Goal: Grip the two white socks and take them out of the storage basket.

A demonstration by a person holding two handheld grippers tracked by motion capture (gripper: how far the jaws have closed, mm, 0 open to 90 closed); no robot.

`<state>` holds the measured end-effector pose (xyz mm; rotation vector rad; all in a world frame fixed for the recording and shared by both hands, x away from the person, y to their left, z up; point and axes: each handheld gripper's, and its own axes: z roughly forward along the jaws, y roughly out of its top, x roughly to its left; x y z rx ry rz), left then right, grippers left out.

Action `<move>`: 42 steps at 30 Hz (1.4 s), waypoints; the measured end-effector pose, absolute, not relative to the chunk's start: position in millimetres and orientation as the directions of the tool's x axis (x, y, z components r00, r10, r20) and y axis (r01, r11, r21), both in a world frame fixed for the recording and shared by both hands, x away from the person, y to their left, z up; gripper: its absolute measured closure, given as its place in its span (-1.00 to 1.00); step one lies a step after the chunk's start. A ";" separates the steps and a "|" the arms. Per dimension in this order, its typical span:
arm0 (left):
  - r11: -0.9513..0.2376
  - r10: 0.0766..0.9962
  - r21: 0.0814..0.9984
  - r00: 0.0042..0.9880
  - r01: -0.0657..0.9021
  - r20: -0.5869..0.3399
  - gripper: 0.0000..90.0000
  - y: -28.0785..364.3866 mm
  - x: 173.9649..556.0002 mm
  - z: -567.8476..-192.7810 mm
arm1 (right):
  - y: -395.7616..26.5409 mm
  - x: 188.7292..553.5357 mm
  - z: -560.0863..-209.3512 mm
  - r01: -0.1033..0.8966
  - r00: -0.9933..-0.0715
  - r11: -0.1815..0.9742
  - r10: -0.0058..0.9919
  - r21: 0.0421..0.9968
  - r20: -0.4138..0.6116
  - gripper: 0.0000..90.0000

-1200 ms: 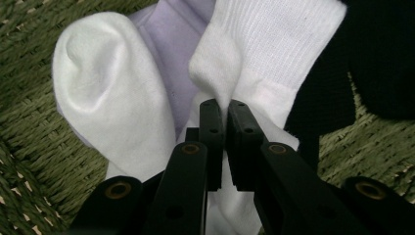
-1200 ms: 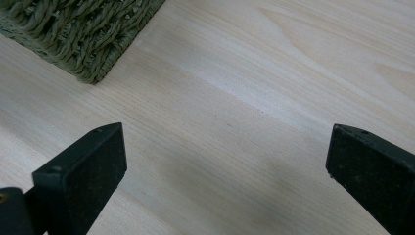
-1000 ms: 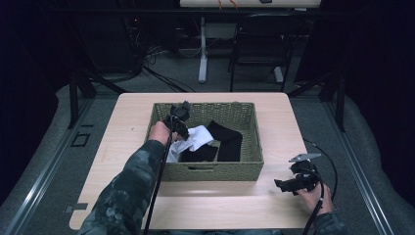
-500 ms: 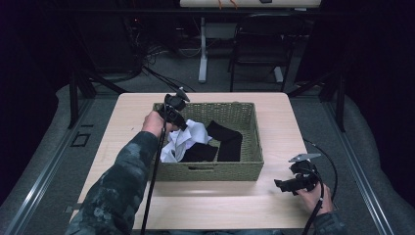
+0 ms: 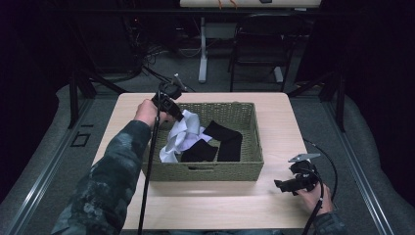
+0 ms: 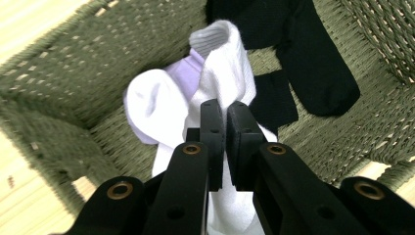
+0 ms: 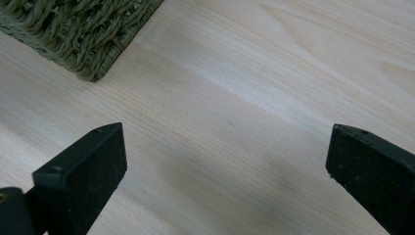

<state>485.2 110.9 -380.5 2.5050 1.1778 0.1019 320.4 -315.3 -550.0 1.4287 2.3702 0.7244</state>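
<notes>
Above the woven basket (image 5: 205,171), a white sock (image 6: 222,73) is pinched by the left gripper (image 6: 225,115) (right gripper (image 7: 220,161) jaws spread wide).

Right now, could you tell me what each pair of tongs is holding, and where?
Left tongs pinch the white sock mid-length, below its cuff. Right tongs are open, holding nothing.

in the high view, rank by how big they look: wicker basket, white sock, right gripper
1. Green woven wicker basket, by far the largest.
2. White sock, lifted by the left gripper.
3. Black right gripper; nearer the camera, so its true size is unsure.
</notes>
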 end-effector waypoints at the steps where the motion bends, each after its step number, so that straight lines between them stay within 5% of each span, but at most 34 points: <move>1: -0.584 0.756 0.357 0.649 0.729 -0.088 0.93 111.7 485.5 -378.0 | -315.0 320.5 -550.2 0.742 -0.472 0.384 0.881 0.550 0.022 -0.98; 42: -0.558 0.791 0.420 0.611 0.716 0.009 0.93 146.3 482.4 -294.7 | -315.5 320.5 -549.8 0.737 -0.471 0.395 0.882 0.548 -0.002 -1.00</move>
